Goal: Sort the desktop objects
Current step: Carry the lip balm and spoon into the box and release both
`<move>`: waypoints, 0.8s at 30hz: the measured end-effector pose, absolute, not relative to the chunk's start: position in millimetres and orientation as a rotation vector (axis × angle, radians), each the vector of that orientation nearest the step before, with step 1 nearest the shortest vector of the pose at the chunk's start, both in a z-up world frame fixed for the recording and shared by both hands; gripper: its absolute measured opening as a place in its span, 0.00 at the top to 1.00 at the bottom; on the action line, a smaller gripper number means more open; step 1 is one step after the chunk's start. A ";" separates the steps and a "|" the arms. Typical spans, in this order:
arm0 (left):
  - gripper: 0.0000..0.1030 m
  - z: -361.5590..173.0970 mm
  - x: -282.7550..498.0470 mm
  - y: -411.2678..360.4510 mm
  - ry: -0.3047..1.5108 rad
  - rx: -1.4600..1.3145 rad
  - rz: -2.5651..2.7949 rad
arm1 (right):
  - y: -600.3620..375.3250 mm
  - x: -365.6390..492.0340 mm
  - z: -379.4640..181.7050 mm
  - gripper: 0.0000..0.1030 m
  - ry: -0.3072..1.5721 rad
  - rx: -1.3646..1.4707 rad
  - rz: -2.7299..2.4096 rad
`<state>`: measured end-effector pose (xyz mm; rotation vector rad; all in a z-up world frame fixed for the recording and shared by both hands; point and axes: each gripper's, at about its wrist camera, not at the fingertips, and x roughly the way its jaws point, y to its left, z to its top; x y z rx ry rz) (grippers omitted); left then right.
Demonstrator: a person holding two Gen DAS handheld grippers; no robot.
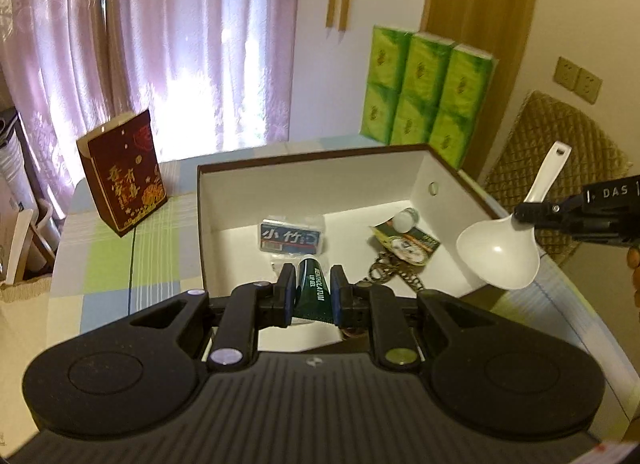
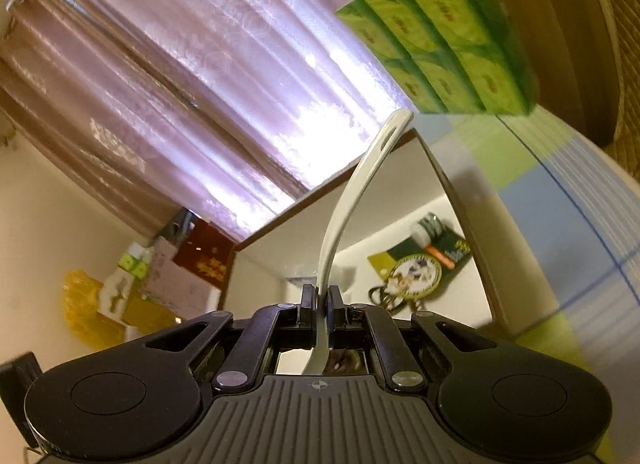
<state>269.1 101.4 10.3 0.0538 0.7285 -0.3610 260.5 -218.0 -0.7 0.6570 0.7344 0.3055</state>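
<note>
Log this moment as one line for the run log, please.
left gripper: shut on green tube, above box | right gripper: shut on white spoon, beside box rim | both items unreleased

The green tube [image 1: 313, 288] has its crimped end tucked behind the left gripper [image 1: 313, 291], so only part shows. In the right wrist view the white spoon [image 2: 352, 199] bowl drops out of sight below the fingers, and the green tissue packs [image 2: 440, 35] are pretty blurry.

A home room: pink curtains [image 1: 168, 47], checked tablecloth [image 1: 112, 256], tissue packs [image 1: 424, 87].
</note>
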 end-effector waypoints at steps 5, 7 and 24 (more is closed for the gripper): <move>0.86 -10.0 292.9 97.1 0.798 0.060 -0.343 | -206.6 287.6 -11.0 0.99 0.768 0.550 0.279; 0.86 -19.0 301.4 95.5 0.823 0.065 -0.333 | -201.7 296.9 -18.5 0.99 0.791 0.496 0.263; 0.79 -45.7 313.4 92.8 0.902 0.072 -0.325 | -135.2 316.0 -54.0 0.98 0.877 -0.141 0.315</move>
